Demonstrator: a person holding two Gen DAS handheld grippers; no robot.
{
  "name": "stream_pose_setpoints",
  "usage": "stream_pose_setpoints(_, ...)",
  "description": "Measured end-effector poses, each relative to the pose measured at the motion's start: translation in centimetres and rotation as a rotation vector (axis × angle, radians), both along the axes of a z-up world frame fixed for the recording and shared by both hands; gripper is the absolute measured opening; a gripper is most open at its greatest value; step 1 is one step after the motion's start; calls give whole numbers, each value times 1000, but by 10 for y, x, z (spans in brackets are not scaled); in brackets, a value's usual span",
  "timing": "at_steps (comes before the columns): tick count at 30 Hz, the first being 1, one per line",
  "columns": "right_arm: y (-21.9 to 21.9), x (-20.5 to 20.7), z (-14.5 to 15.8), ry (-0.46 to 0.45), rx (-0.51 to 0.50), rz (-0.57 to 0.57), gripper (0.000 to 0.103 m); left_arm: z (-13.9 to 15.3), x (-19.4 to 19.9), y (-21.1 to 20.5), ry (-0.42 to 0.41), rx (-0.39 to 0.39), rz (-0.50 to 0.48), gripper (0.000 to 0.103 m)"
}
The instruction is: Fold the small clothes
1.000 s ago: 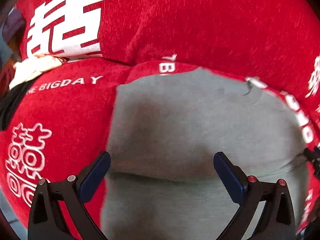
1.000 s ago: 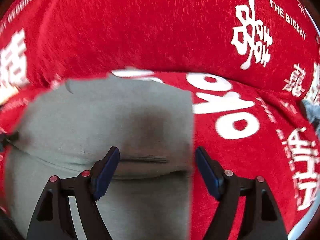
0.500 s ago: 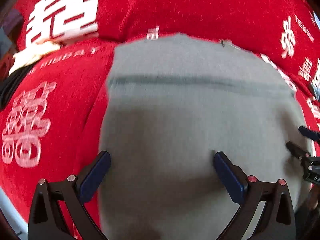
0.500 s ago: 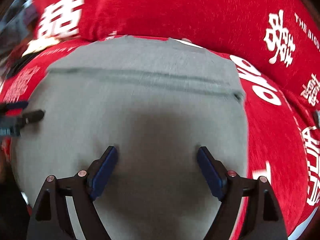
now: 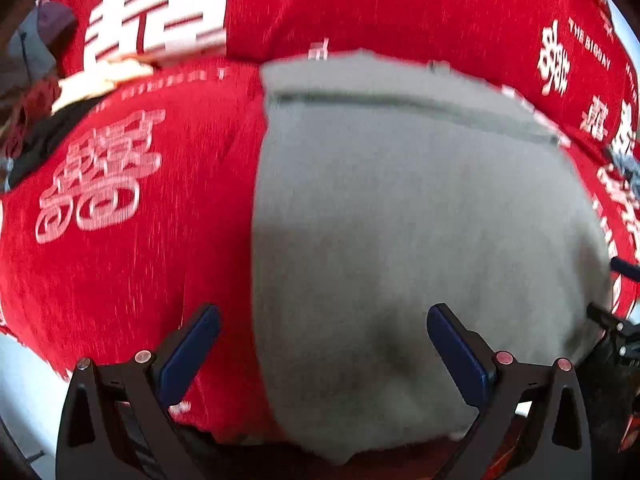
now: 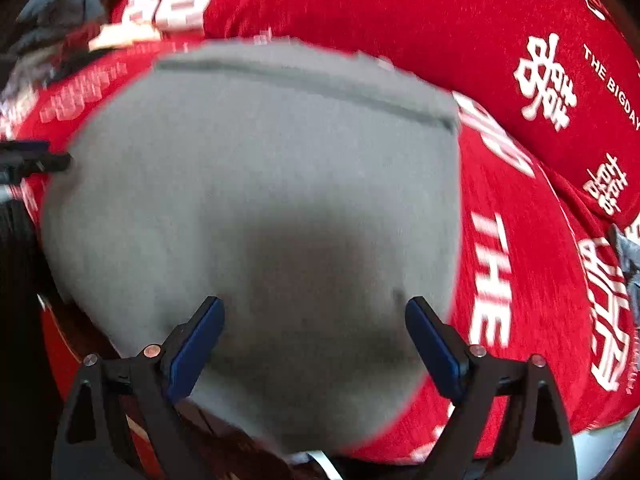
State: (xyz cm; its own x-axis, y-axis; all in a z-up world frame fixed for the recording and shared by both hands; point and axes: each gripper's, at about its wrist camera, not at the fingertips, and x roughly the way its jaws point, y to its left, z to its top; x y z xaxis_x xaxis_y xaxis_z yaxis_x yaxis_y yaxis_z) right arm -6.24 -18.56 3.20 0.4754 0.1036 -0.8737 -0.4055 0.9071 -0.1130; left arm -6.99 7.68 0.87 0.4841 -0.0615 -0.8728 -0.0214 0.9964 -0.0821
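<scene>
A grey garment [image 5: 400, 200] lies spread flat on a red cloth with white lettering [image 5: 120, 260]; a seam line runs across its far end. It also fills the right wrist view [image 6: 260, 200]. My left gripper [image 5: 323, 344] is open and empty above the garment's near left edge. My right gripper [image 6: 314, 340] is open and empty above the garment's near right part. The right gripper's tips show at the right edge of the left wrist view [image 5: 616, 320]. The left gripper's tips show at the left edge of the right wrist view [image 6: 32, 160].
The red cloth [image 6: 540, 240] covers the surface on all sides of the garment. A pile of other clothes, cream and dark, lies at the far left [image 5: 80, 84]. The surface's near edge runs just below the garment's near hem.
Both grippers have drawn back toward the near edge, still open. More of the grey garment shows now, with its seam line far ahead instead of right at the fingers.
</scene>
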Motion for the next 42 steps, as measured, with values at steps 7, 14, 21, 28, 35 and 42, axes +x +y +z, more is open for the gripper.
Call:
stream_pose_setpoints(7, 75, 50, -14, 51, 7, 69, 93, -5, 41, -69, 7, 98, -114, 103)
stream_pose_setpoints(14, 42, -2, -21, -12, 18, 138, 95, -24, 3, -45, 21, 64, -100, 103)
stream_pose_setpoints(21, 13, -65, -44, -38, -282, 270, 96, -44, -41, -40, 121, 117, -143, 103)
stream_pose_setpoints(28, 28, -70, -20, -57, -304, 327, 96, -13, -44, -47, 57, 165, -158, 103)
stream_pose_setpoints(35, 55, 7, 0, -78, -78, 273, 96, -6, 15, -73, 25, 116, -137, 103)
stream_pose_setpoints(42, 13, 13, -24, -29, 38, 152, 102, -22, 10, -61, 28, 78, -122, 103)
